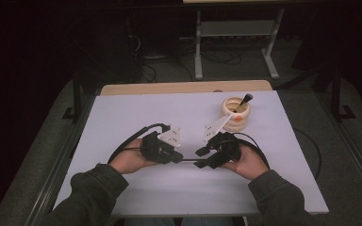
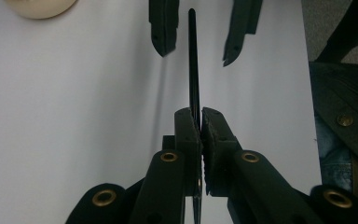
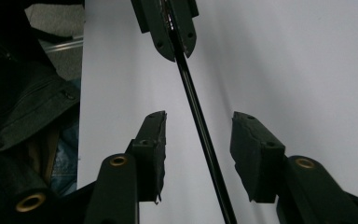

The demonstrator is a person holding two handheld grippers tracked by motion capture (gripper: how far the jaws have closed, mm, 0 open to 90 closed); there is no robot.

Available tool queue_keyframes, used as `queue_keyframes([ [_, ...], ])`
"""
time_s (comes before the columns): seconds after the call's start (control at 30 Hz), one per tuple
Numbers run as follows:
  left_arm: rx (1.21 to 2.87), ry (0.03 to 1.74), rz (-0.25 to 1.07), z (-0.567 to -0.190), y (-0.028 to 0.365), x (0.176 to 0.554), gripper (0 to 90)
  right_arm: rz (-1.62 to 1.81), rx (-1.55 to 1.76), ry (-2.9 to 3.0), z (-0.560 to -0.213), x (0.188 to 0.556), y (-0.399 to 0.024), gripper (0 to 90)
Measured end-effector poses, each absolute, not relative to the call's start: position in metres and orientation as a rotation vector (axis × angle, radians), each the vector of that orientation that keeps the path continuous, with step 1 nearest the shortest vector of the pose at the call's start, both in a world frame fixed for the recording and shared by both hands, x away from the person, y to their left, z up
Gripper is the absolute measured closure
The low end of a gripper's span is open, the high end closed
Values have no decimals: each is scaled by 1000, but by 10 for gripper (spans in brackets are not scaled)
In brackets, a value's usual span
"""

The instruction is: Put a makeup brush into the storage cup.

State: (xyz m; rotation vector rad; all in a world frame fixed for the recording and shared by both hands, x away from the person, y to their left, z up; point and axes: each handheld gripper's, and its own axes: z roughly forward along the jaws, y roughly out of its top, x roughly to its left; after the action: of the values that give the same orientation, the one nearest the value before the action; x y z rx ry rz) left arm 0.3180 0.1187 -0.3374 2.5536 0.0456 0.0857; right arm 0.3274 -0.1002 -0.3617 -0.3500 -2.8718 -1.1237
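Left gripper [image 2: 200, 122] is pinching a thin black stick [image 2: 193, 60] tight between its pads, holding it level just above the white table [image 1: 136, 113], near the person's edge. Facing it, the right gripper [image 3: 198, 151] is standing with its jaws spread on either side of the stick's other end, neither pad touching it. Farther back on the right, a cream holder [image 1: 236, 114] is standing with a brush [image 1: 243, 102] leaning in it.

Left claw [image 1: 178, 158] clamped tight, right claw [image 1: 199, 157] jaws apart, tip to tip, both level.
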Motion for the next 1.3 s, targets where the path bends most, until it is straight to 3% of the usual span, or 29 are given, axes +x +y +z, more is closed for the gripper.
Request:
queue_keyframes([
  [0.37,2533,-4,43,-338,114,313,860,-1052,-271,-2853,-370,328,-90,660],
  [0.63,2532,-23,15,-341,115,313,860,-1035,-227,-2828,-373,325,-86,810],
  [0.83,2514,-11,-24,-345,119,313,853,-1016,-180,-2829,-374,321,-84,845],
  [0.9,2484,20,-35,-346,122,313,823,-1024,-176,-2825,-374,320,-84,846],
  [0.93,2480,34,-39,-347,124,314,747,-1030,-178,-2821,-374,319,-85,846],
  [1.1,2445,94,-73,-350,138,314,614,-1050,-185,-2813,-376,316,-93,846],
  [1.3,2380,165,-95,-353,156,317,552,-1118,-217,-2792,-377,313,-108,846],
])
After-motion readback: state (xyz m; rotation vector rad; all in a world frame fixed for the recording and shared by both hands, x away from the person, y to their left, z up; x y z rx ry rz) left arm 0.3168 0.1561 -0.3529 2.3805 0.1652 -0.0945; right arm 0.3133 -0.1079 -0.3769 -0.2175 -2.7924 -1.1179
